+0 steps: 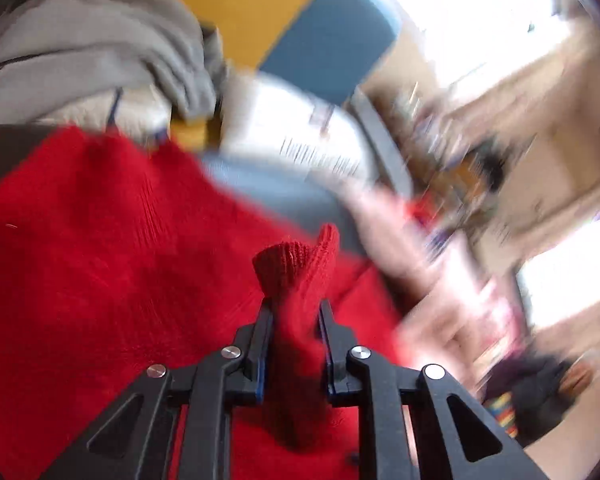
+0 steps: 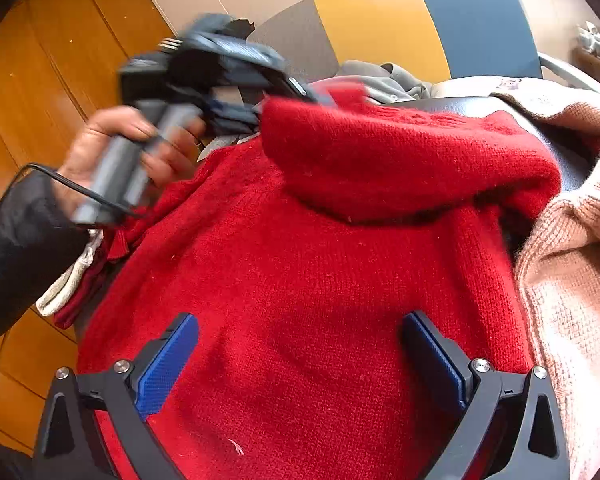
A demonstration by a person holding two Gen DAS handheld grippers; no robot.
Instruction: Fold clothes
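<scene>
1. Left wrist view: we are looking down along the left gripper (image 1: 296,312), which is pointing downward over a red sweater (image 1: 100,248). Its black fingers (image 1: 260,332) are standing close together and pinching a bunched, ribbed piece of the red knit, a cuff (image 1: 296,264), which is sticking up past the fingertips.
2. The sweater is lying spread below, fuzzy and fine-knit. Beyond it a grey garment (image 1: 88,52) is lying crumpled in soft folds. The right half of this view is smeared with motion blur, so we cannot tell what is there.
3. Right wrist view: the right gripper (image 2: 300,360) is hovering over the sweater body (image 2: 300,300) with its jaws spread wide; the blue textured pads (image 2: 168,364) are gripping nothing.
4. At upper left a hand (image 2: 112,152) in a dark sleeve (image 2: 16,256) is gripping the grey handle of the left gripper (image 2: 328,98), blurred, whose tip is holding a red sleeve (image 2: 400,160) draped across the sweater's top.
5. A pink ribbed knit (image 2: 572,280) is lying just beside the sweater on the right. A padded chair back (image 2: 380,20) in grey, yellow and blue panels is standing behind.
</scene>
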